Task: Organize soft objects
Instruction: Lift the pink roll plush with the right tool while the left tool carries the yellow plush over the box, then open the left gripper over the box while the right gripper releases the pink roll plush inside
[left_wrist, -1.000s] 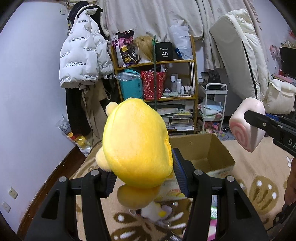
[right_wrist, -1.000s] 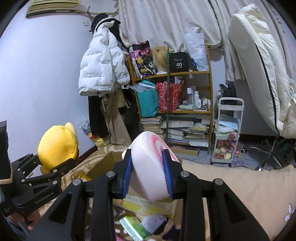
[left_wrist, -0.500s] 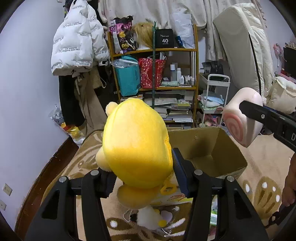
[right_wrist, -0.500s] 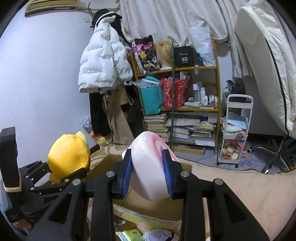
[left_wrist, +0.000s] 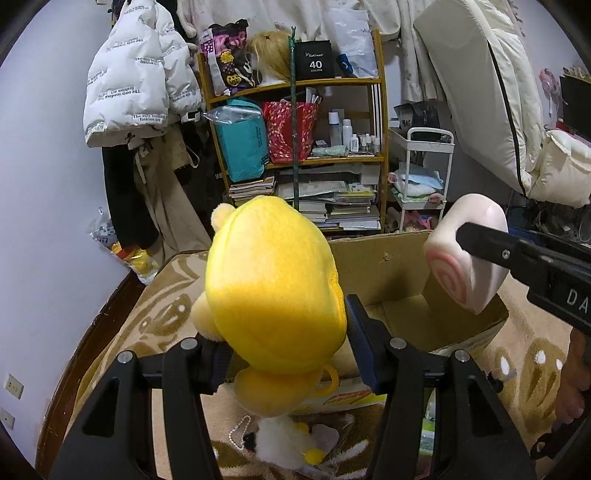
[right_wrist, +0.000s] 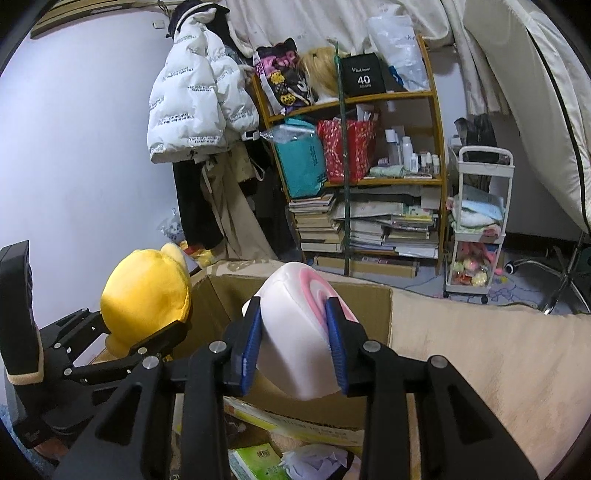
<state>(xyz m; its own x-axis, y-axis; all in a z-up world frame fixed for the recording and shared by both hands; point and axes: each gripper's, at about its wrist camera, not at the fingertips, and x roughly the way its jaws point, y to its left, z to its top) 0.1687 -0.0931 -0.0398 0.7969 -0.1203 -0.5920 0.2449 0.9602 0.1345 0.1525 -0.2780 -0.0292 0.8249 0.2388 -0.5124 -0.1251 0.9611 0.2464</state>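
My left gripper (left_wrist: 284, 343) is shut on a yellow plush toy (left_wrist: 273, 284) and holds it in the air just left of an open cardboard box (left_wrist: 391, 280). My right gripper (right_wrist: 295, 345) is shut on a white squishy toy with a pink swirl (right_wrist: 299, 325), held over the box (right_wrist: 303, 295). In the left wrist view that toy (left_wrist: 465, 258) hangs above the box's right side. In the right wrist view the yellow plush (right_wrist: 144, 291) sits at the box's left edge.
The box stands on a beige patterned rug (left_wrist: 155, 314). A small white fluffy toy (left_wrist: 284, 439) and a green packet (right_wrist: 255, 459) lie in front of it. A cluttered wooden shelf (left_wrist: 295, 147), a hanging white jacket (left_wrist: 129, 81) and a white cart (left_wrist: 421, 184) stand behind.
Both grippers have moved forward and tilted down toward the box with their toys still held. The box now looks larger and closer, with the pink-swirl toy over its opening.
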